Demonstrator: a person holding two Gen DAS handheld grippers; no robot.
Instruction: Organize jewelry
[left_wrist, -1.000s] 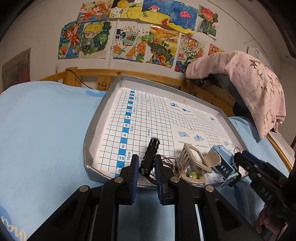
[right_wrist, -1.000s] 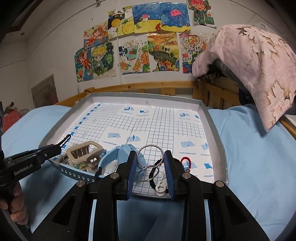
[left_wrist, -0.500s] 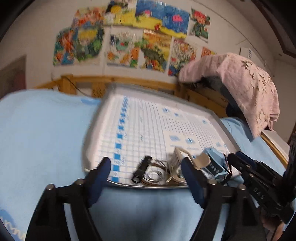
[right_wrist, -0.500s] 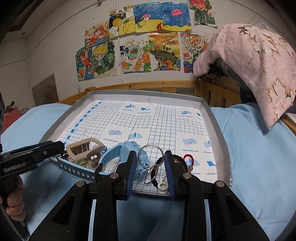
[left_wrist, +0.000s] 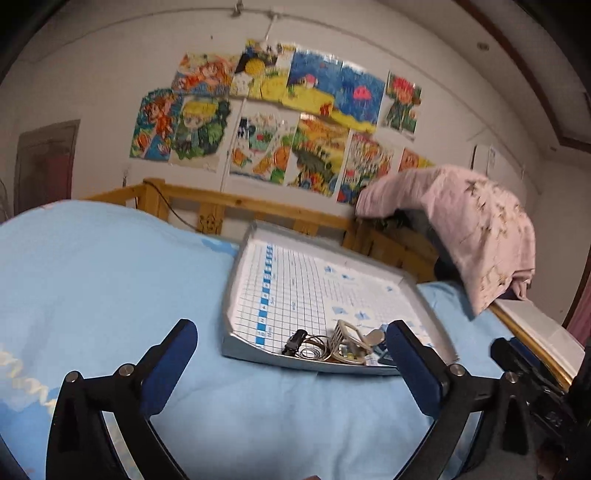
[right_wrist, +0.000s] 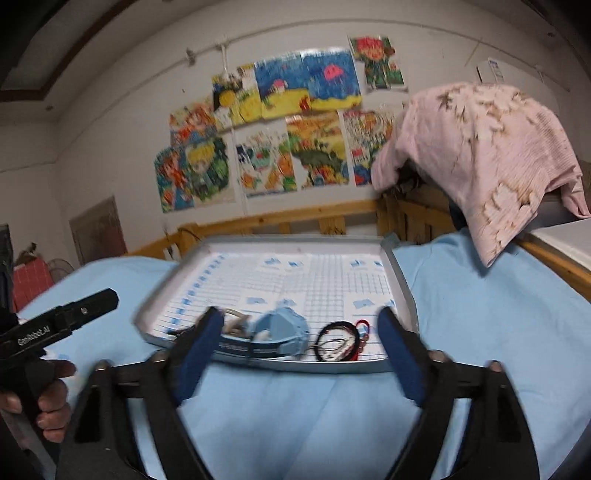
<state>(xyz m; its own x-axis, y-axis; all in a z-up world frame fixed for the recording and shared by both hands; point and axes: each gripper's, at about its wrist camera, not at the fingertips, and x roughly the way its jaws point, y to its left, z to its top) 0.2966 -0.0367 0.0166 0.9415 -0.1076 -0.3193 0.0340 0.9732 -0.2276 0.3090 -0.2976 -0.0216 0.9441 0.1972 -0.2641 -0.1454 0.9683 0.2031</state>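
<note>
A grey tray (left_wrist: 236, 295) lined with a grid sheet lies on the blue bed. Along its near edge sit a black clip (left_wrist: 294, 341), metal rings (left_wrist: 312, 350) and a beige claw clip (left_wrist: 347, 341). The right wrist view adds a blue watch (right_wrist: 280, 328), a black hair tie (right_wrist: 334, 341) and a red bead bracelet (right_wrist: 364, 328). My left gripper (left_wrist: 291, 326) hovers short of the tray, jaws opening wide, nothing between them. My right gripper (right_wrist: 300, 314) is likewise back from the tray, jaws opening and empty. A hand (right_wrist: 51, 398) holds the left gripper's handle.
Blue bedsheet (left_wrist: 110, 277) surrounds the tray. A wooden rail (left_wrist: 258, 210) runs behind it, with a pink blanket (left_wrist: 480, 229) draped at the right. Drawings (right_wrist: 280, 122) cover the wall. A white box (right_wrist: 561, 240) sits at the far right.
The left gripper let go of the black clip and the right let go of the metal ring. Both opened wide, then pulled back and up from the tray.
</note>
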